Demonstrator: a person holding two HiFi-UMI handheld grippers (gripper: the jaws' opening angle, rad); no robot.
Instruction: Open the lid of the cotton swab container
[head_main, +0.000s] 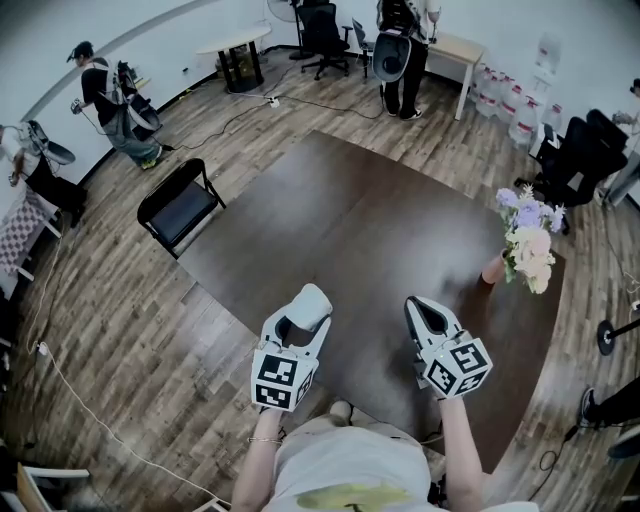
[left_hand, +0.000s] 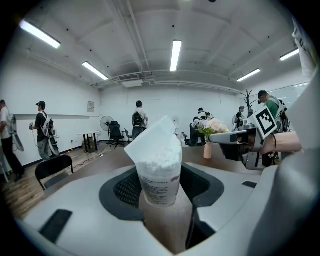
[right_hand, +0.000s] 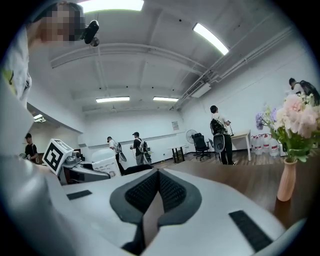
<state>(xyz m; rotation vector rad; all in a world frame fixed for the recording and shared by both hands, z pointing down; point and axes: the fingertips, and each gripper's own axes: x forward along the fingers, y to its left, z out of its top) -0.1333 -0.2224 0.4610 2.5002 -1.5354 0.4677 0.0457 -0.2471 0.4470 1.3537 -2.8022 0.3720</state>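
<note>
My left tongs (head_main: 305, 312) grip the cotton swab container (left_hand: 159, 175) by its sides, its white lid (left_hand: 152, 139) tipped up off the swabs, while my right tongs (head_main: 425, 312) are pressed closed on nothing, near them but apart. Both hang over the near corner of the dark surface (head_main: 350, 230), the left close to its edge. Ahead I have open room out to the flower vase (head_main: 528, 245) by the right edge, and a black chair (head_main: 180, 205) stands off the left edge.
</note>
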